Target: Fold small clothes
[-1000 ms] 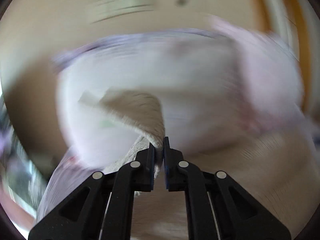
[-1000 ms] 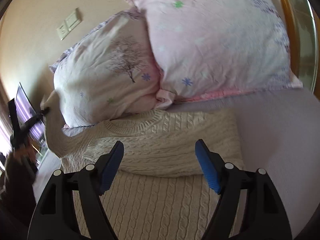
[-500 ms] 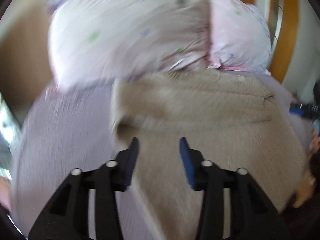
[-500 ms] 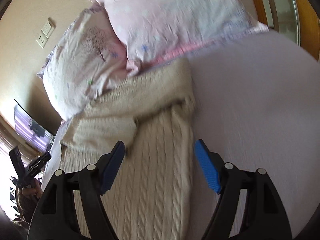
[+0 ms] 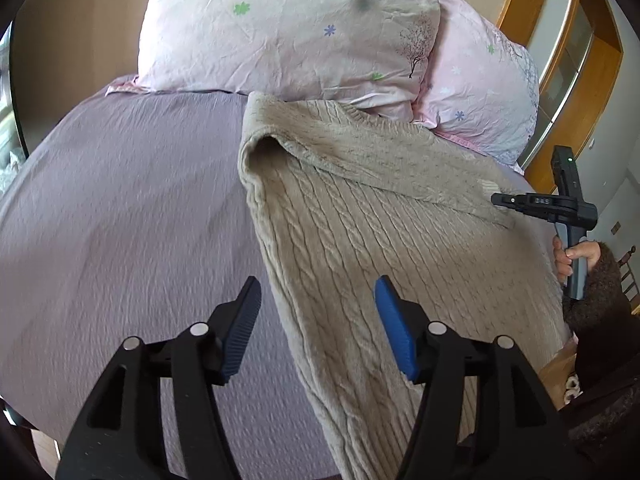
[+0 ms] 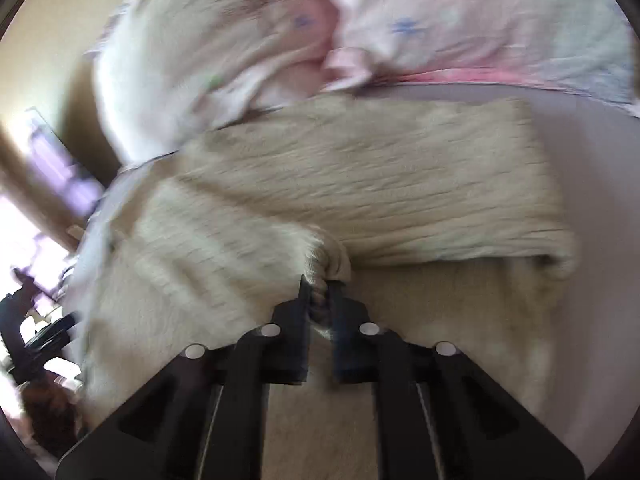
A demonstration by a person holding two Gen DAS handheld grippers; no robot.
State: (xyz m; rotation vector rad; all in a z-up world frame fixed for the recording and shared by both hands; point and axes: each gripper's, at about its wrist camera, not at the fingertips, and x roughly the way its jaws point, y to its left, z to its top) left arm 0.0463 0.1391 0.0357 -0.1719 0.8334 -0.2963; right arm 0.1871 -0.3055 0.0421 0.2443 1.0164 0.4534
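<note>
A cream cable-knit sweater point(image 5: 360, 216) lies on the lilac bedsheet point(image 5: 120, 208), its top part folded over across the body. My left gripper point(image 5: 316, 316) is open and empty, hovering over the sweater's left edge. My right gripper point(image 6: 320, 296) is shut on a bunched sleeve end of the sweater point(image 6: 400, 184); this view is blurred. The right gripper also shows in the left wrist view point(image 5: 500, 200), touching the folded sleeve end at the sweater's right side.
Two pale pink floral pillows point(image 5: 288, 28) lean against the beige wall behind the sweater. A wooden frame point(image 5: 576, 92) stands at the right. The bed's edge runs along the lower right, by the person's sleeve point(image 5: 600, 292).
My left gripper let go of the sleeve, opened and pulled back over the sweater's left edge. My right gripper, open before, moved in and shut on the sweater's sleeve.
</note>
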